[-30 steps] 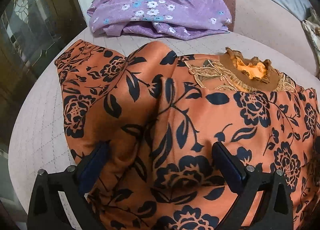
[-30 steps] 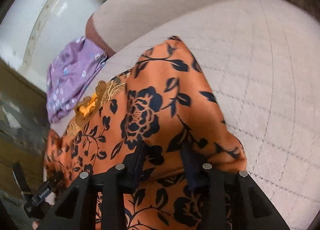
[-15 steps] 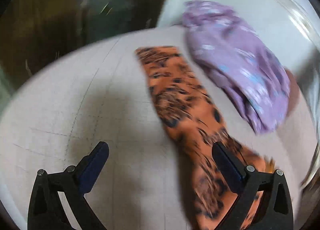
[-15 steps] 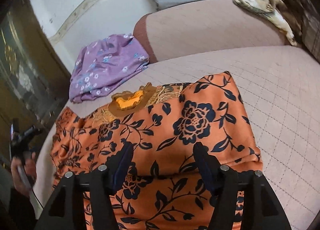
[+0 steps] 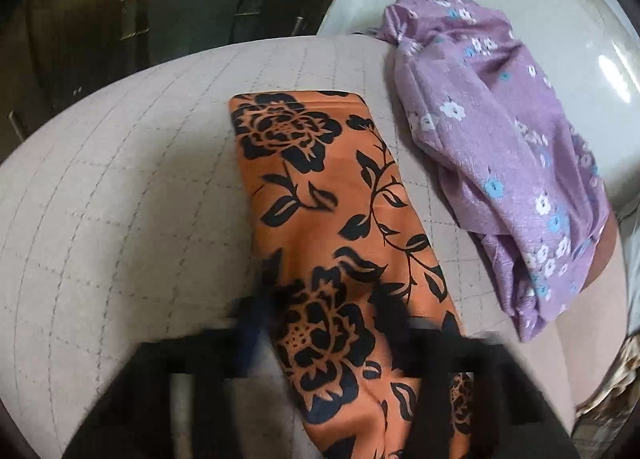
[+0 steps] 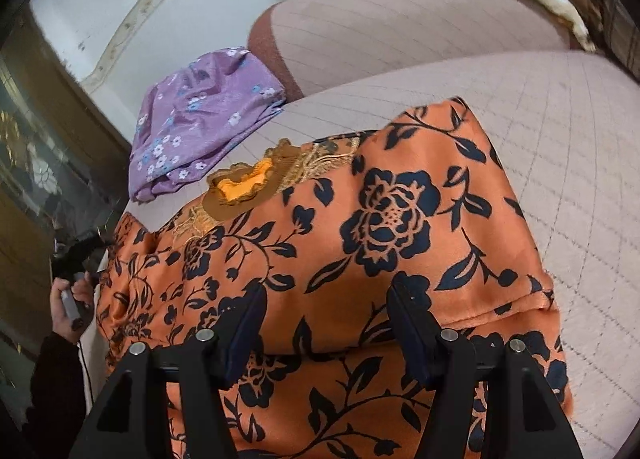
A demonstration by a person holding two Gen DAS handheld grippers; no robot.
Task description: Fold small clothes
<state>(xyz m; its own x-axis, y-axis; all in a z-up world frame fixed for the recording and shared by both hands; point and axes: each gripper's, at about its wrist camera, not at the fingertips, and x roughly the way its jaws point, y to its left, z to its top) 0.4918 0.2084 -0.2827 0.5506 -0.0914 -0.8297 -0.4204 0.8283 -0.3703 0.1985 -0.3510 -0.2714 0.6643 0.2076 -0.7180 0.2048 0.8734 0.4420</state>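
Note:
An orange garment with black flowers (image 6: 380,227) lies on the quilted beige cushion (image 6: 560,147), its sides folded in and its embroidered neckline (image 6: 248,183) toward the back. My right gripper (image 6: 326,307) is open just above the garment's near part, holding nothing. In the left wrist view the garment's sleeve (image 5: 320,187) lies flat as a long strip. My left gripper (image 5: 324,319) is blurred; its jaws stand on either side of the sleeve's near end, narrower than before. Whether they pinch the cloth is unclear.
A crumpled purple flowered garment (image 5: 500,147) lies at the cushion's back corner, beside the sleeve; it also shows in the right wrist view (image 6: 200,119). A sofa backrest (image 6: 400,31) rises behind. A dark glass cabinet (image 6: 32,179) stands to the left.
My left gripper left the garment's body, swung to the sleeve and came down over its near end, jaws narrowing. My right gripper opened wider and drew back slightly.

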